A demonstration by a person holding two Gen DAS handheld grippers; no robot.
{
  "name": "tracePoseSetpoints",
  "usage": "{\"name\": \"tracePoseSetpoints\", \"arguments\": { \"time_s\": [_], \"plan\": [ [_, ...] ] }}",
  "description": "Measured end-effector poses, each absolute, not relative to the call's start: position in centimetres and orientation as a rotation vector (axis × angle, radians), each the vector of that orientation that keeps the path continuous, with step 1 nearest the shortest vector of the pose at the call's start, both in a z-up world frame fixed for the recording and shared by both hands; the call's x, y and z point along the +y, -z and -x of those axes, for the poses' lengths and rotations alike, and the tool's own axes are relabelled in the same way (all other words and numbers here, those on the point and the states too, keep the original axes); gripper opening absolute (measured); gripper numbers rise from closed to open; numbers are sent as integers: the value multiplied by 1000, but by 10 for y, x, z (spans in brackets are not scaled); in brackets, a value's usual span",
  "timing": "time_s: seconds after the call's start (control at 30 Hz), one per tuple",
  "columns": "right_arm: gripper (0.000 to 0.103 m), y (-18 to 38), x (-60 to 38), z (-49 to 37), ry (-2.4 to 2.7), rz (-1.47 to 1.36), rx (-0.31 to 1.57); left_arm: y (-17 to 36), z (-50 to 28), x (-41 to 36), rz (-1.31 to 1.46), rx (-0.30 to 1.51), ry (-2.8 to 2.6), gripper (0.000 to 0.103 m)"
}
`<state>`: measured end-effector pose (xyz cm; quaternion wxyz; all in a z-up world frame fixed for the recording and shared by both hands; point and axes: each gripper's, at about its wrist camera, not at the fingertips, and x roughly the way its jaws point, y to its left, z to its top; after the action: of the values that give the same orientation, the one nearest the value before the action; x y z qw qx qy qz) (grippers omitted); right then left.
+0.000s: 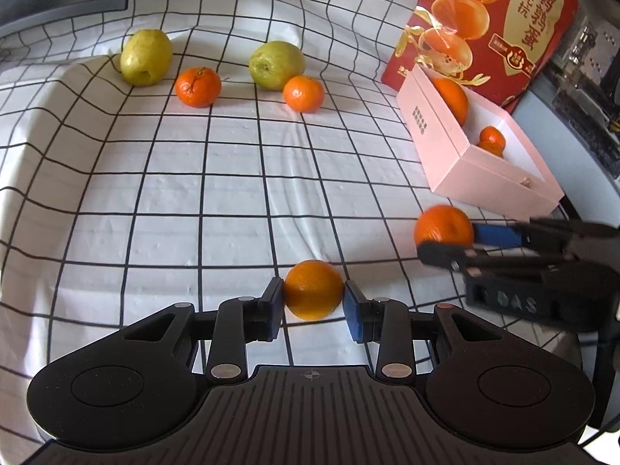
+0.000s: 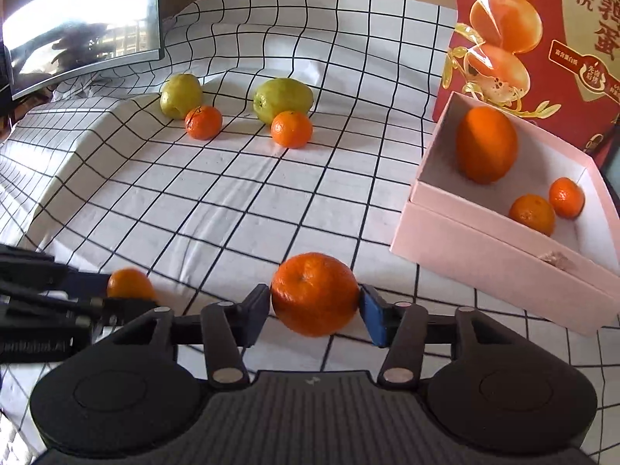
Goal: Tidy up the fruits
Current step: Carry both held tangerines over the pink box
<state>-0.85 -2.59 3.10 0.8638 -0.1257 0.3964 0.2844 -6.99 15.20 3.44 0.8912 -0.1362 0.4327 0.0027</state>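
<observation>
Mandarins are what both tools carry now: the left gripper (image 1: pixel 314 302) pinches one mandarin (image 1: pixel 314 289) between its blue pads, and the right gripper (image 2: pixel 314 310) is pressed on a bigger mandarin (image 2: pixel 314 294) in the same way, across the widest part, probably so the round fruit does not roll out. Both seem lifted a little above the checked cloth (image 2: pixel 232 201), though I cannot tell this surely. The pink box (image 2: pixel 465 255) is the landmark: the right gripper is near its front left corner, the left gripper farther to the left. Inside the box lie one large orange (image 2: pixel 486 145) and two small mandarins (image 2: pixel 531 214), with free floor between them. Its wall is an edge to pass over. Far left of the box, two green fruits (image 2: pixel 283 100) and two more mandarins (image 2: pixel 291 129) wait on open cloth.
</observation>
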Motion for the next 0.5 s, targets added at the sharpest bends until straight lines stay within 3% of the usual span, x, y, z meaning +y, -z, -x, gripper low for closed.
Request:
{"name": "tracePoseSetpoints", "arguments": {
  "time_s": [0.5],
  "plan": [
    [49, -35, -101, 19, -460, 201, 867, -35, 59, 139, 187, 920, -4, 37]
  ]
}}
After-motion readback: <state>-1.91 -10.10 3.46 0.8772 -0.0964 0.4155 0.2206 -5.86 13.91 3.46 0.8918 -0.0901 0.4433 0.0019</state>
